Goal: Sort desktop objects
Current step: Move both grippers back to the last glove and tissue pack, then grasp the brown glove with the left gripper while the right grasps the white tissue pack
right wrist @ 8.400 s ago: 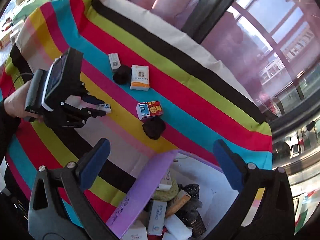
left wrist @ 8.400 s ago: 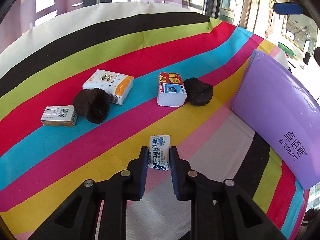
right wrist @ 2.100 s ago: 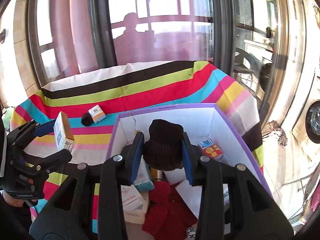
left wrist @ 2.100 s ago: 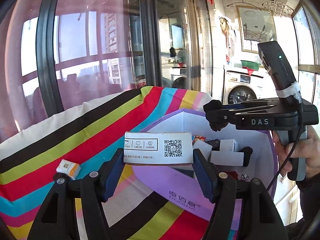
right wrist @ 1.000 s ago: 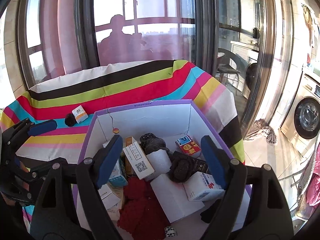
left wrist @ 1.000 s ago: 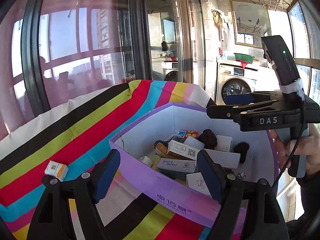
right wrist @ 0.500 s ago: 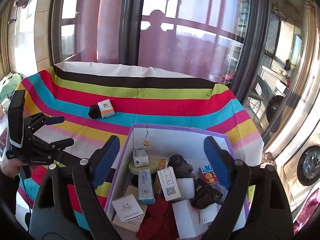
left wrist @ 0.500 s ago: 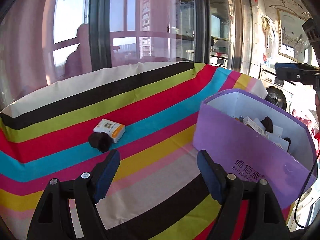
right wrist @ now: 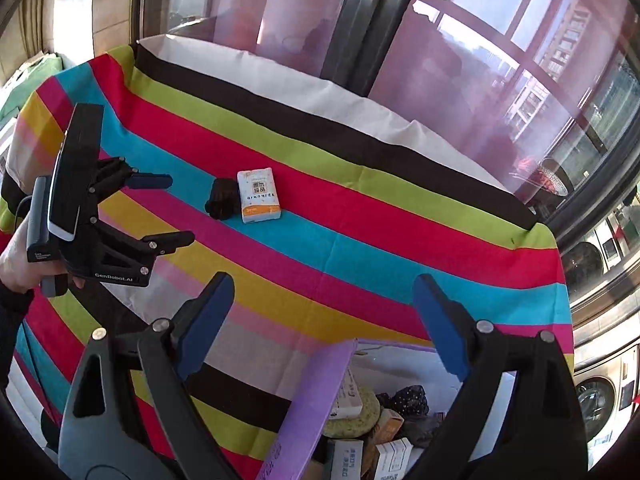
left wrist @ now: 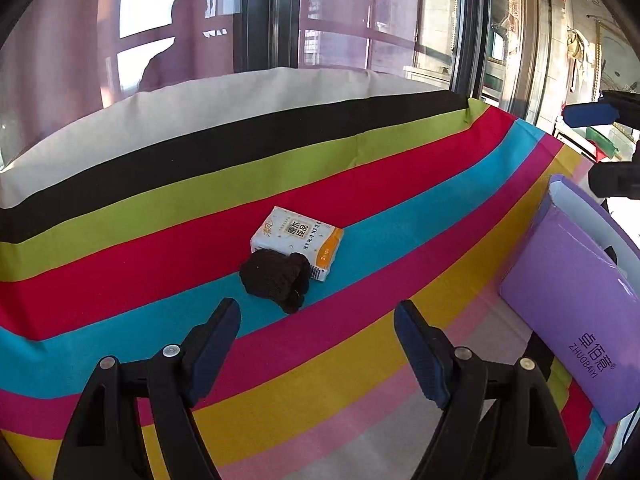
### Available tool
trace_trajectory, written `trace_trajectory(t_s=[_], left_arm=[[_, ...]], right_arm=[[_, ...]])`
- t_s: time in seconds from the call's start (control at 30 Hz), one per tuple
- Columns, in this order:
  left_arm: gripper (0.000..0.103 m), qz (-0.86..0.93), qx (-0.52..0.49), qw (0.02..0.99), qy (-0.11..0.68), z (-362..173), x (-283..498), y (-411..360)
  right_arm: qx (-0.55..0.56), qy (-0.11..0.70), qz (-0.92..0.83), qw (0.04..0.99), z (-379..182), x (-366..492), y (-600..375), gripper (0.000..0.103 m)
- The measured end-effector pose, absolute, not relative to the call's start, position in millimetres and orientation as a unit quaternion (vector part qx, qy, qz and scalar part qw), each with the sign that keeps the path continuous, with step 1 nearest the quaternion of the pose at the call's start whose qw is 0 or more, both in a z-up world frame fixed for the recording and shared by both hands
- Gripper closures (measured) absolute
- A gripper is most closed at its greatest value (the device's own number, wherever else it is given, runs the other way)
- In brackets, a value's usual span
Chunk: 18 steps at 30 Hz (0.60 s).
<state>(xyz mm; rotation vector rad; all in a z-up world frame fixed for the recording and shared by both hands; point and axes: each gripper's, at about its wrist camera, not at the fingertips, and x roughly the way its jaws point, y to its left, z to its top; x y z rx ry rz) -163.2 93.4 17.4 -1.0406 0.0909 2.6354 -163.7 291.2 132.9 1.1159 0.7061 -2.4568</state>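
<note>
Across most of both views we see a striped tablecloth (left wrist: 168, 184) in white, black, green, red, blue, magenta, yellow and pink bands. Behind it, along the top of the frames, stand tall windows (right wrist: 480, 40) with dark frames; a person's reflection (left wrist: 180, 48) shows upper left. At the right edge we spot a washing machine (right wrist: 600, 404).
</note>
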Motion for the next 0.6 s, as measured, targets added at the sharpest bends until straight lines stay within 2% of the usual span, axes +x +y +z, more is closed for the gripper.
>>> trace_trajectory(t_s=[0.2,0.5,0.57,0.6], left_arm=[[0.023,0.905,-0.389,0.169,0.034,-1.9,-201.3,84.0],[0.023,0.887,-0.43,0.163,0.038,-31.0,-244.8,84.4],[0.028,0.885,-0.436,0.164,0.03,-35.3,-248.4,81.0],[0.037,0.884,-0.436,0.167,0.022,-35.3,-248.8,79.2]], right_arm=[[0.432,0.289,-0.835,0.181,98.0,-205.7,255.9,0.011],[0.497,0.234,-0.815,0.183,67.5,-264.3,236.0,0.011],[0.496,0.248,-0.814,0.172,61.7,-270.9,229.2,0.011],[0.497,0.252,-0.812,0.172,59.0,-273.8,225.9,0.011]])
